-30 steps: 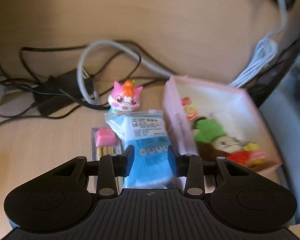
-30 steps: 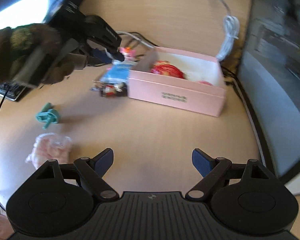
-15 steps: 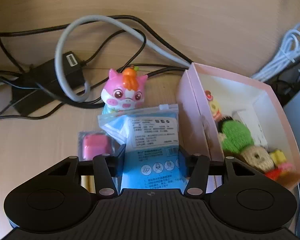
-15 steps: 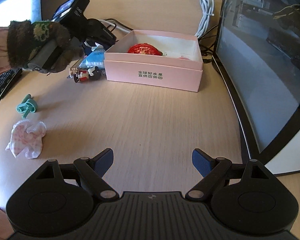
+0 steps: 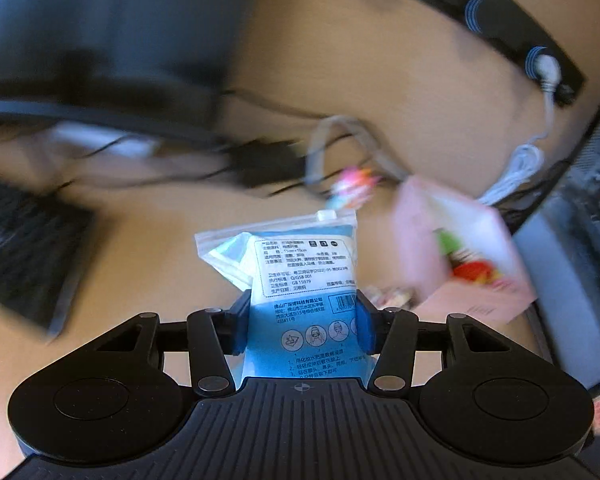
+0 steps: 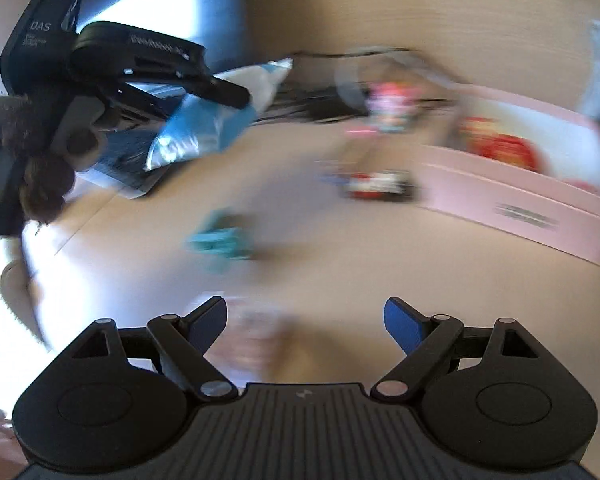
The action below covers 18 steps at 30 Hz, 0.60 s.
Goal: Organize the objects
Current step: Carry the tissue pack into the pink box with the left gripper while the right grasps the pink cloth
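I see the blue packet pressed between both fingers of my left gripper, lifted clear above the wooden desk. The pink box stands to the right of it, open, with colourful toys inside, blurred. My right gripper has its fingers spread wide and holds nothing; it hangs over the desk, near a teal object. A pink figure stands beside the box. Black cables and a keyboard lie further back.
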Tool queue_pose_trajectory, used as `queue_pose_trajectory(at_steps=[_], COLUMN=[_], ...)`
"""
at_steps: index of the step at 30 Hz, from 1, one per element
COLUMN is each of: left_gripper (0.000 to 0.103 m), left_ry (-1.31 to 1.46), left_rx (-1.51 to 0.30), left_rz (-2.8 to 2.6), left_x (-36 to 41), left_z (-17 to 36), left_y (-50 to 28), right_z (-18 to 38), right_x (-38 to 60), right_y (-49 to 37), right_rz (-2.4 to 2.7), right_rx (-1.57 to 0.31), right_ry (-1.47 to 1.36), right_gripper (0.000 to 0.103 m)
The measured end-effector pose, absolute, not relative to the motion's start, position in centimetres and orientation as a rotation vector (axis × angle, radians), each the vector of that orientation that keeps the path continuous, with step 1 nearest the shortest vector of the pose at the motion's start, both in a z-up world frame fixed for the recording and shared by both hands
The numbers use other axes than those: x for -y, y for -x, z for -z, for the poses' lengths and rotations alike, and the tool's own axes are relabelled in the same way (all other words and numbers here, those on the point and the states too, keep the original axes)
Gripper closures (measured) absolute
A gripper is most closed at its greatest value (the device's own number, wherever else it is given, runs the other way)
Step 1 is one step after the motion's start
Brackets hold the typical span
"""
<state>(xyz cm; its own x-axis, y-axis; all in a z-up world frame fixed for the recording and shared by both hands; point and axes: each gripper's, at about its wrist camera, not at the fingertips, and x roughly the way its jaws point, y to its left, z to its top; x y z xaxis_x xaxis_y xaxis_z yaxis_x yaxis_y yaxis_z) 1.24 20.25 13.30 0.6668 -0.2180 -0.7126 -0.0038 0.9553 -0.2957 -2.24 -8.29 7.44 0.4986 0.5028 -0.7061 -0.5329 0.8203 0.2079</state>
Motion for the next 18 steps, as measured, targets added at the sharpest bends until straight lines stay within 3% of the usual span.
queue_pose_trajectory(at_steps=[3, 5, 7, 10, 14, 18], left_gripper=[0.049, 0.049, 0.049, 0.049, 0.049, 0.049], left_ry=[0.311, 0.294, 0.287, 0.295, 0.292, 0.250], left_rx=[-0.896, -0.928, -0.952, -0.995, -1.048, -1.064], left_rz=[0.071, 0.054, 0.068, 0.127, 0.223, 0.361], left_x=[-22.2, -22.3, -22.0, -21.0, -18.5, -14.9], left_z=[-12.0, -11.4, -11.0, -10.3, -9.1, -8.8], left_y=[1.4, 2.9, 4.0, 4.8, 5.4, 5.7], right_z=[-7.0, -6.3, -5.7, -5.3, -6.9, -9.7], right_x=[4.5, 2.7, 1.5, 1.2, 3.5, 7.1], right_y=[2.7, 3.0, 3.3, 4.1, 4.0, 3.7], right_rz=[-0.719, -0.747, -0.753, -0.695, -0.601, -0.472], right_rx=[-0.855, -0.877, -0.908, -0.892, -0.874, -0.825], right_ry=[0.137, 0.201, 0.265, 0.349, 0.343, 0.280], right_gripper=[0.017, 0.028, 0.056, 0.070, 0.085, 0.086])
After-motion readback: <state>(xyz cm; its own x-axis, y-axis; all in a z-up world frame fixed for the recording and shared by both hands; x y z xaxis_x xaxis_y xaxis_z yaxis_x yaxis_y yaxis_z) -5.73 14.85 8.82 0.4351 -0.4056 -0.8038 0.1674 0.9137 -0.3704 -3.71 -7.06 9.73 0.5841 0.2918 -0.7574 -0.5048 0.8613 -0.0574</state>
